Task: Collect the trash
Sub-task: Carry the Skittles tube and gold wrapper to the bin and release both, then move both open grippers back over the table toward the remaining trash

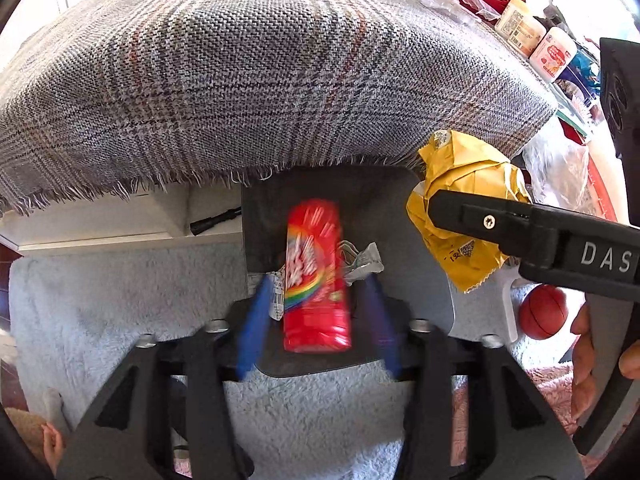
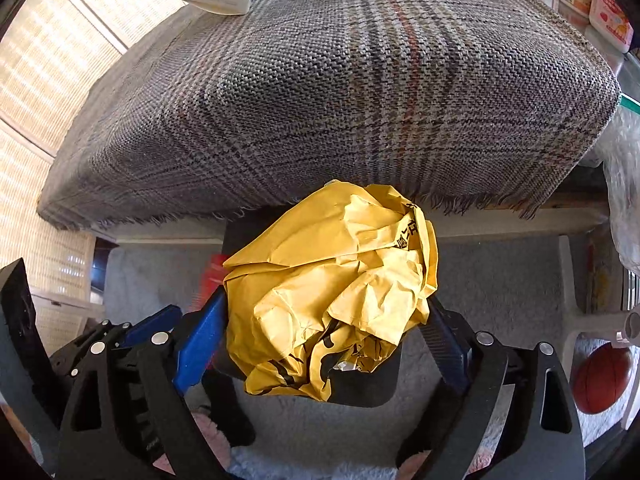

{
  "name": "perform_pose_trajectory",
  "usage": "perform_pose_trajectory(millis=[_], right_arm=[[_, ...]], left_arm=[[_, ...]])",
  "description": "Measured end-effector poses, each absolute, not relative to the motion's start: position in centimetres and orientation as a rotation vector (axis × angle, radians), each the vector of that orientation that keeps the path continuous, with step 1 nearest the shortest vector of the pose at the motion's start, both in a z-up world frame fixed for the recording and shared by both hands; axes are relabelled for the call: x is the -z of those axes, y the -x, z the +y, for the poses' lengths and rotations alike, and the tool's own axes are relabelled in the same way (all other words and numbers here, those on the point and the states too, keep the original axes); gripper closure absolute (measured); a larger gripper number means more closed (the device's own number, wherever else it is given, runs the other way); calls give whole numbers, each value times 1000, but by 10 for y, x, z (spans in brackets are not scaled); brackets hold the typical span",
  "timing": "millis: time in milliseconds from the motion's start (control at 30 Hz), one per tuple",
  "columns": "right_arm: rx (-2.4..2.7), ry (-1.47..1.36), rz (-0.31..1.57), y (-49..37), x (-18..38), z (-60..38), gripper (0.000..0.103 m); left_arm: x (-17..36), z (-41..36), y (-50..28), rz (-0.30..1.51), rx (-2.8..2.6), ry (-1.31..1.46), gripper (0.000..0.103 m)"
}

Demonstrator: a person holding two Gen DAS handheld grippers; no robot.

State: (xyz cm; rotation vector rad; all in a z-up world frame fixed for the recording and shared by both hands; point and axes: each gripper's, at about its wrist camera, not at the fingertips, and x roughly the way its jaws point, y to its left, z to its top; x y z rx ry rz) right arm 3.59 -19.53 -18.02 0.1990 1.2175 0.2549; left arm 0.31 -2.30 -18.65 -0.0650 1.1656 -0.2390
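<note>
A red can (image 1: pixel 316 276) was seen blurred between the blue fingers (image 1: pixel 252 328) of the left hand-held gripper (image 1: pixel 316 320), the jaws set apart around it, above a dark bin (image 1: pixel 400 208). A crumpled yellow wrapper (image 2: pixel 336 292) was clamped in the right hand-held gripper (image 2: pixel 328 320), just below the fringed edge of the plaid cloth (image 2: pixel 320 100) covering the desk.

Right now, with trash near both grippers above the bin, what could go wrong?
1. The red snack can looks motion-blurred between the left gripper blue fingers, apparently ungripped; it may miss the dark bin.
2. The crumpled yellow wrapper bulges beyond the right gripper and could slip onto the carpet.
</note>
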Motion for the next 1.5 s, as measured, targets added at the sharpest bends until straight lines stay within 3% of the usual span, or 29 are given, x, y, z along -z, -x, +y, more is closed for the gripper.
perform_pose_trajectory(millis=[100,600,900,1500], right_arm=[[-250,-208,1208,-36,178,-198,9],[-211,-268,1167,-28,163,-234,5],[-174,-409,1149,-20,147,-278,5],[-158,-312,994,-86,50,-288,5]], left_arm=[[184,-19,-2,1157,235,57,39],[164,-15,10,1126,223,17,24],[134,-2,12,1095,208,27,21],[62,-7,-61,1018,224,-45,15]])
